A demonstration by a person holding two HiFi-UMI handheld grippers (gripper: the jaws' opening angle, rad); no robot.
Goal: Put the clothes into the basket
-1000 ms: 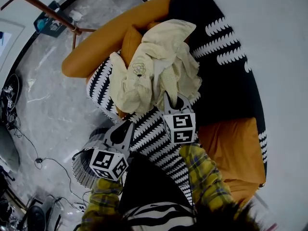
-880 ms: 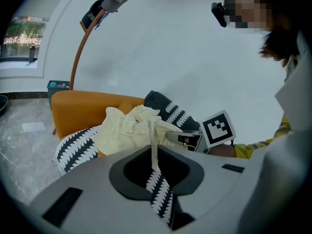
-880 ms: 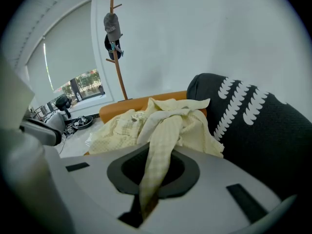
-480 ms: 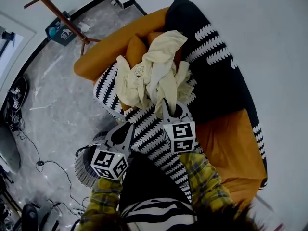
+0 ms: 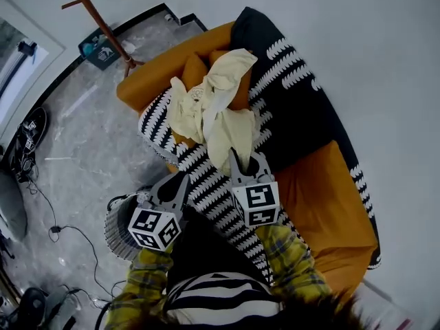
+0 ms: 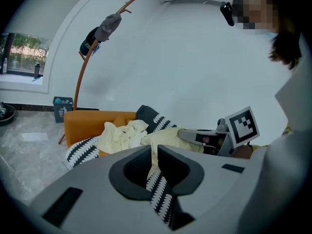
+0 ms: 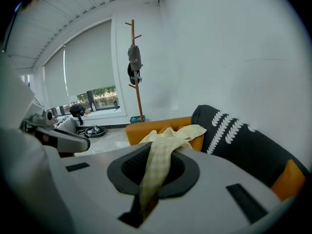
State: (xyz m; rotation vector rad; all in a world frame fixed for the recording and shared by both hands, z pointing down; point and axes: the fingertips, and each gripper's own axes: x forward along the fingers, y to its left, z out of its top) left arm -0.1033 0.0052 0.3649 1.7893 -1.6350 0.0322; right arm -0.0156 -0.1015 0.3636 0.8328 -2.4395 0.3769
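Observation:
A pale yellow garment [image 5: 218,112] lies bunched on the orange sofa [image 5: 323,205], with one end drawn out toward me. My right gripper [image 5: 242,159] is shut on that end, and a checked yellow strip [image 7: 157,167] runs between its jaws. My left gripper [image 5: 180,181] is shut on a black cloth with white leaf marks [image 5: 210,181], which passes between its jaws [image 6: 159,191]. That patterned cloth drapes over the sofa seat. A wire basket [image 5: 117,234] stands on the floor below the left gripper, half hidden by it.
A wooden coat stand [image 5: 103,26] with caps and a small blue bin [image 5: 100,47] stand behind the sofa's far end. Cables and gear [image 5: 27,143] lie on the marble floor at left. A black patterned cushion [image 5: 302,108] covers the sofa back.
Both grippers have risen and drawn back toward me. The yellow garment has stretched out from its pile, and the patterned cloth has come up with the left gripper.

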